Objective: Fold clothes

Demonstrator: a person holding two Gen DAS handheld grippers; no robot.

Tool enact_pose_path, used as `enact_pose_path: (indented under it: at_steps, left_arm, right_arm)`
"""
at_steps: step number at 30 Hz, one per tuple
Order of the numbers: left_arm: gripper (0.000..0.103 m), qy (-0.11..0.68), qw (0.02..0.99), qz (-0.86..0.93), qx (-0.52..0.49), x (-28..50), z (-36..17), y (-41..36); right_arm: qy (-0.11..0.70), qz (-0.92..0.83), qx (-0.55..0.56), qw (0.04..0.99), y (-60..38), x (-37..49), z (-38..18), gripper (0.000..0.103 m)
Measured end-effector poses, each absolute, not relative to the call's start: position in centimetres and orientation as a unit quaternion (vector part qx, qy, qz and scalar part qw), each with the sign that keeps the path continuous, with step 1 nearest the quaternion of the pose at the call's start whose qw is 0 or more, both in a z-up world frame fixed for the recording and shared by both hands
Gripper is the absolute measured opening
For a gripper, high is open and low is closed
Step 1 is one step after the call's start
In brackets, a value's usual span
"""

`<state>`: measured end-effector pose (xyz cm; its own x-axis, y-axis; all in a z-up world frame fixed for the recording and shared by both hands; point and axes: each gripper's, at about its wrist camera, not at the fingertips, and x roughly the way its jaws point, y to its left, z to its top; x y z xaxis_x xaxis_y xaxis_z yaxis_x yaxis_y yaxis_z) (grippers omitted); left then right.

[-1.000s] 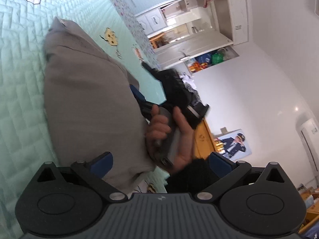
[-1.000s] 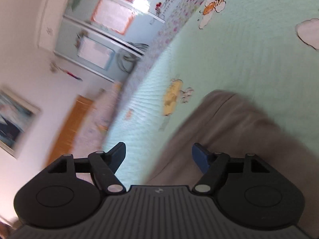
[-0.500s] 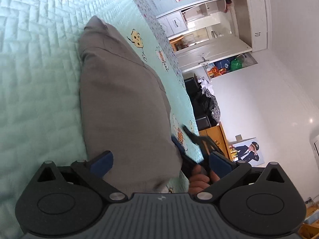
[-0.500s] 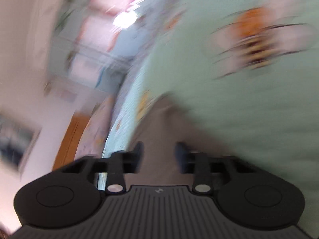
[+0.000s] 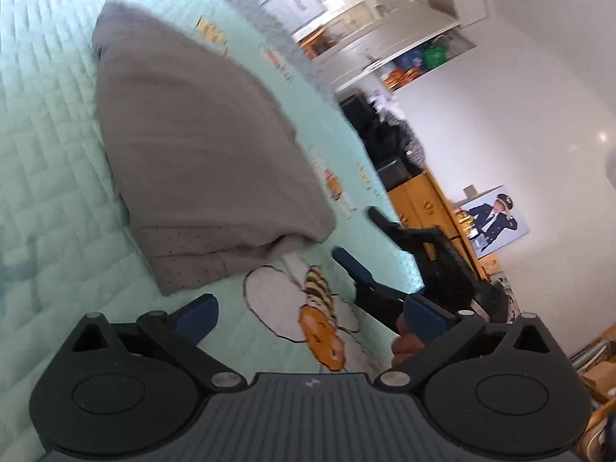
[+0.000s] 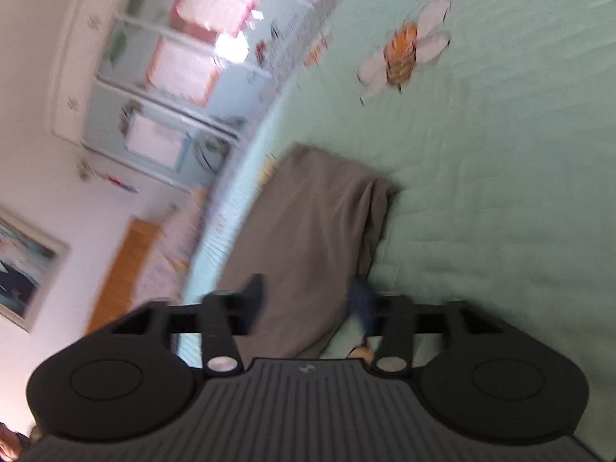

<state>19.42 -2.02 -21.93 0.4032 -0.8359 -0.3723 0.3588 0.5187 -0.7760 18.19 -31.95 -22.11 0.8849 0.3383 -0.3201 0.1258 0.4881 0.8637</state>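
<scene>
Item, left gripper (image 5: 308, 313): my jaws stand wide apart with nothing between them, held over the bed (image 5: 42, 177) and its mint-green quilted cover. Item, folded grey garment (image 5: 200, 154): it lies flat on the cover ahead of these jaws and a little toward their left finger, its perforated hem edge nearest me, clear of both fingers. Item, printed bee (image 5: 321, 331): on the cover directly between my left jaws, below the garment's near edge. Item, right gripper (image 5: 369, 246): seen ahead of my left jaws' right finger, just off the garment's near corner, with part of the hand (image 5: 402, 340) that carries it showing behind that finger. Item, right gripper from its own camera (image 6: 306, 300): my jaws are opening, already fairly wide; the garment (image 6: 308, 238) lies below and ahead of them, and the pads do not press on it. The picture is blurred, so finer detail at the fingertips cannot be told. Item, second printed bee (image 6: 402, 52): on the cover far ahead of my right jaws, toward their right.
</scene>
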Motion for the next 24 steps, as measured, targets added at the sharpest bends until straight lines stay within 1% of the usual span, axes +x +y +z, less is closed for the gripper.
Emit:
enact_pose_path:
  at_steps: [1,3,5,6,8,9,11,13,14,15,16,17,19,21,22,24]
  left_arm:
    - [0.102,0.38,0.789,-0.376,-0.301,19.4,-21.4,-2.2]
    - [0.102,0.374,0.807,-0.353,-0.291,19.9,-19.9,-2.4]
    - [0.102,0.373,0.83,-0.32,-0.266,19.3,-18.5,-2.7]
    - [0.102,0.369,0.844,-0.301,-0.245,19.1,-17.7,-3.2]
    - [0.102,0.352,0.869,-0.276,-0.211,18.7,-16.4,-4.1]
    - [0.102,0.345,0.875,-0.273,-0.202,18.9,-16.1,-4.4]
    - [0.102,0.353,0.872,-0.274,-0.197,19.6,-16.2,-5.0]
    - [0.102,0.415,0.843,-0.272,-0.207,20.3,-17.9,-5.3]
    - [0.099,0.438,0.827,-0.267,-0.228,20.1,-18.8,-4.8]
    - [0.099,0.443,0.816,-0.271,-0.253,19.5,-19.4,-4.0]
    - [0.1,0.435,0.813,-0.276,-0.27,18.7,-19.8,-3.1]
    - [0.102,0.414,0.823,-0.274,-0.274,18.0,-19.9,-2.2]
    - [0.102,0.392,0.84,-0.246,-0.283,18.1,-20.0,-0.6]
    - [0.102,0.413,0.823,-0.225,-0.319,19.9,-20.8,1.0]
    - [0.102,0.426,0.806,-0.219,-0.348,20.8,-21.3,1.8]
    - [0.102,0.43,0.778,-0.222,-0.401,21.8,-22.1,3.4]
  right_arm:
    - [0.22,0.072,0.488,0.841,-31.4,17.9,-21.3,0.074]
    - [0.222,0.064,0.429,0.873,-30.2,18.9,-19.5,0.073]
    - [0.226,0.044,0.36,0.904,-29.6,15.8,-17.8,0.074]
    - [0.226,0.036,0.322,0.919,-28.6,16.1,-16.9,0.074]
    - [0.223,0.043,0.281,0.933,-27.6,17.0,-16.1,0.079]
    - [0.224,0.055,0.276,0.933,-27.8,17.4,-16.1,0.085]
    - [0.248,0.079,0.283,0.923,-27.9,18.7,-16.9,0.086]
    - [0.293,0.074,0.277,0.912,-27.9,20.2,-18.9,0.086]
    - [0.325,0.055,0.271,0.904,-28.3,19.4,-20.2,0.085]
    - [0.356,0.037,0.265,0.895,-28.7,18.6,-21.4,0.073]
    - [0.36,0.034,0.268,0.893,-29.4,17.6,-21.9,0.067]
    - [0.338,0.045,0.28,0.897,-30.4,16.5,-21.6,0.069]
    - [0.29,0.048,0.294,0.909,-32.7,14.9,-20.9,0.084]
    - [0.266,0.028,0.31,0.912,-35.5,15.2,-20.7,0.09]
    - [0.266,0.027,0.339,0.902,-37.3,15.9,-21.3,0.09]
    - [0.271,0.046,0.452,0.848,-40.8,17.5,-24.0,0.09]
